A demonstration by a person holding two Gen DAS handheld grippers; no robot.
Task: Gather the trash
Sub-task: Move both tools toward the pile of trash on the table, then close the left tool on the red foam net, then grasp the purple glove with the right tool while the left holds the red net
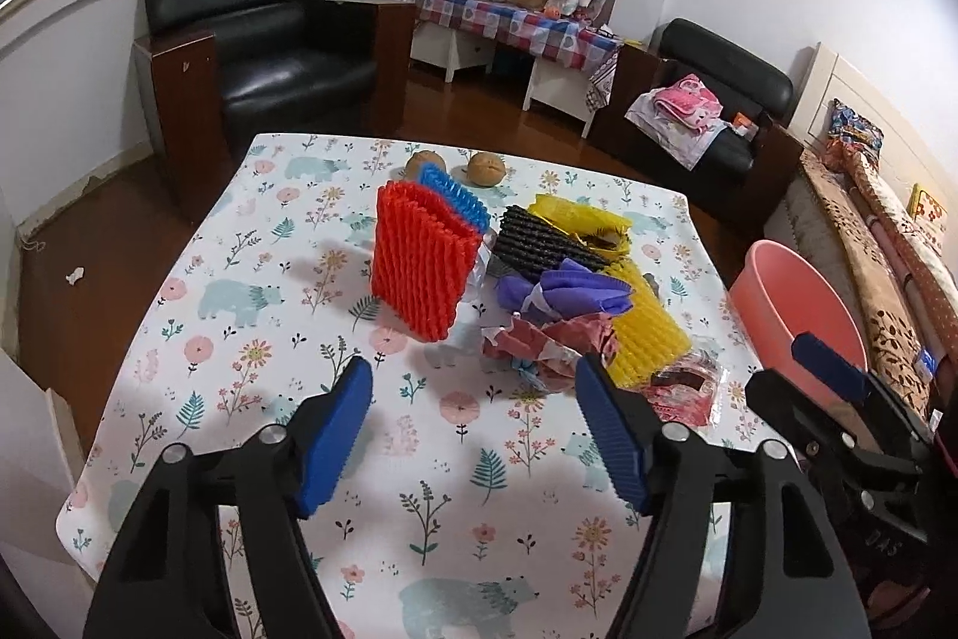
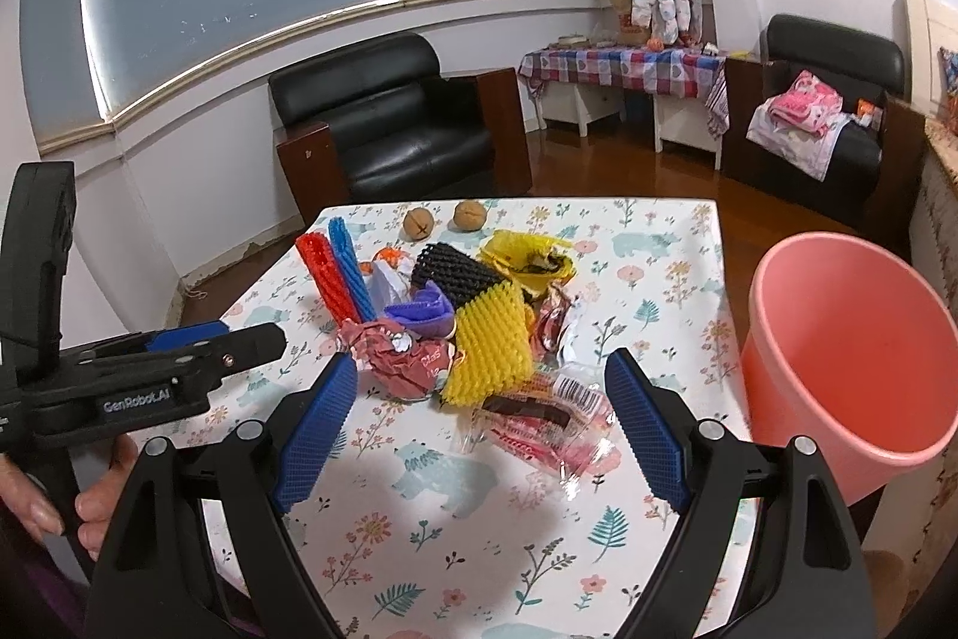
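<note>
A heap of trash lies mid-table: an upright red foam net (image 1: 419, 262), a blue net (image 1: 455, 193) behind it, a black net (image 1: 539, 238), a yellow net (image 2: 491, 339), purple wrap (image 1: 569, 288), crumpled red paper (image 2: 401, 363) and a clear printed wrapper (image 2: 551, 423). My left gripper (image 1: 473, 381) hovers open just short of the red paper, with nothing between its fingers. My right gripper (image 2: 482, 363) is open too, its fingers on either side of the yellow net and wrapper but above them. A pink bucket (image 2: 850, 339) stands off the table's right edge.
Two walnuts (image 1: 425, 163) (image 1: 486, 167) lie at the far edge of the floral tablecloth (image 1: 287, 315). A hand (image 2: 90, 507) holds the left gripper's handle. Black armchairs (image 1: 269, 34) and a checked side table (image 1: 515, 22) stand beyond; a sofa runs along the right.
</note>
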